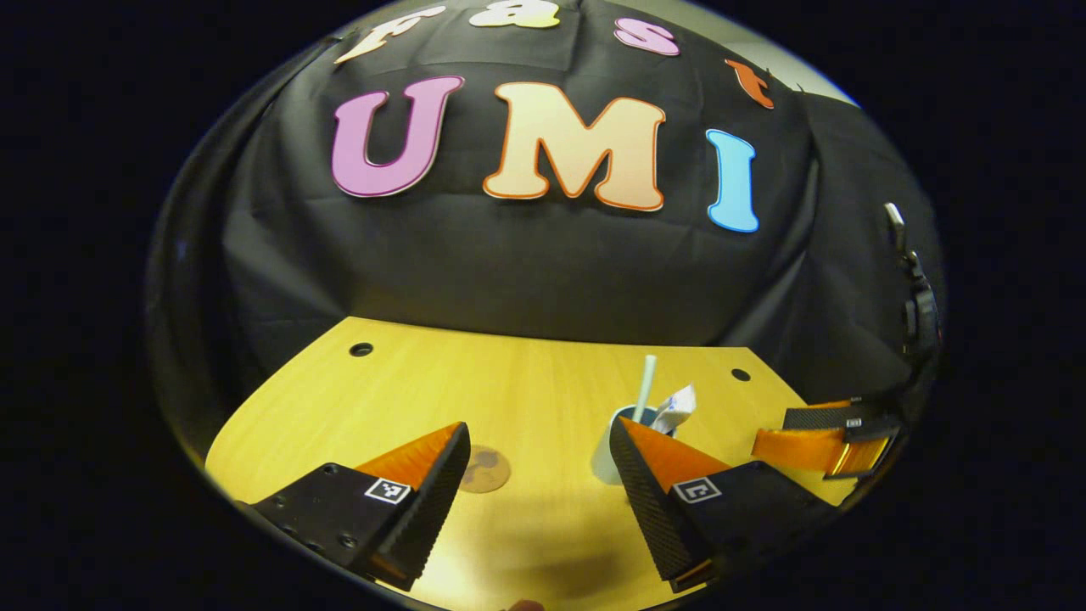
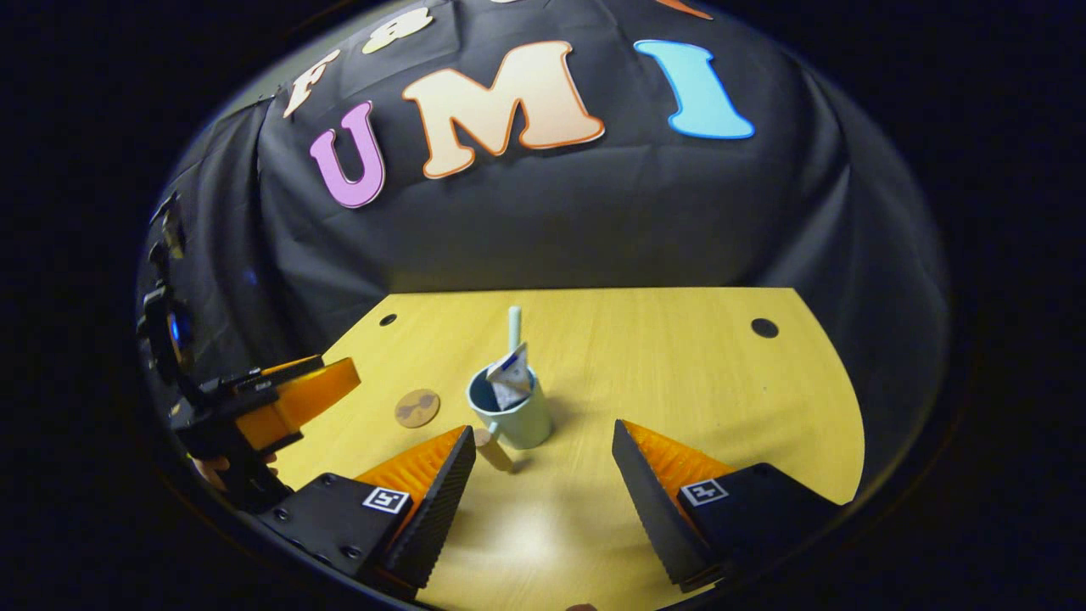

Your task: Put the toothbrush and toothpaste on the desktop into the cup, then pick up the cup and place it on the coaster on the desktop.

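Note:
A pale green cup stands upright on the wooden desktop, its handle turned toward the right gripper view's camera. A toothbrush and a toothpaste tube stick up out of it. A round brown coaster lies bare to the cup's left. My right gripper is open just short of the cup, holding nothing. My left gripper is open and empty too, with the coaster ahead of its left finger. Its right finger hides part of the cup, toothbrush and toothpaste.
The desktop has small round holes near its far corners. Black cloth walls close it in at the back and sides. The left gripper hovers at the desk's left edge, and the right gripper at its right edge.

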Available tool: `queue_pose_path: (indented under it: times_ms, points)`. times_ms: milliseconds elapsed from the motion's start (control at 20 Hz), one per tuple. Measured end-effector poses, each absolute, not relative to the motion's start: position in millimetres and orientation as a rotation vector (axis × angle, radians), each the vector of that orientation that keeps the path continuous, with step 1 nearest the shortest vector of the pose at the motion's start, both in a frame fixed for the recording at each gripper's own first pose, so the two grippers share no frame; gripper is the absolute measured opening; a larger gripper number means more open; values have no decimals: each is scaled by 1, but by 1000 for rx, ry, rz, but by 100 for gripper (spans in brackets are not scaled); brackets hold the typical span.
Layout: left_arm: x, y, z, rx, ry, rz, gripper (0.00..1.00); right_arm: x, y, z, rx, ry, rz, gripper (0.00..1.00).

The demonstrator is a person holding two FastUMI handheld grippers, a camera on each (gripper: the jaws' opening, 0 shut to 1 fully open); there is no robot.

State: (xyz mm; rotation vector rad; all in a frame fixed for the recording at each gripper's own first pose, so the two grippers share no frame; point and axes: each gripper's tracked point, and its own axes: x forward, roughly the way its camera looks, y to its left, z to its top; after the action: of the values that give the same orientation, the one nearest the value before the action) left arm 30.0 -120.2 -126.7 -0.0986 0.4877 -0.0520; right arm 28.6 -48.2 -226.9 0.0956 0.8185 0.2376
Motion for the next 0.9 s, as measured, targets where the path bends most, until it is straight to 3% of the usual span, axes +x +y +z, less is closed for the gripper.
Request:
queue_pose_path:
  times_ms: [400,600,650,700,850,900]
  points:
    - [-12,-32,-134,-64,513,17,95,34,-7,-275,111,1124,202,100]
    - [-25,-7,-139,-75,532,33,95,36,2,-298,139,1236,172,94]
    - [-27,-1,-140,-72,537,37,95,37,2,-304,129,1261,165,98]
    - [-30,4,-142,-72,542,38,95,37,4,-311,133,1291,155,94]
    - [-37,12,-146,-87,559,44,95,42,9,-328,163,1354,131,99]
    - [-40,16,-147,-88,566,47,95,43,9,-335,154,1369,120,94]
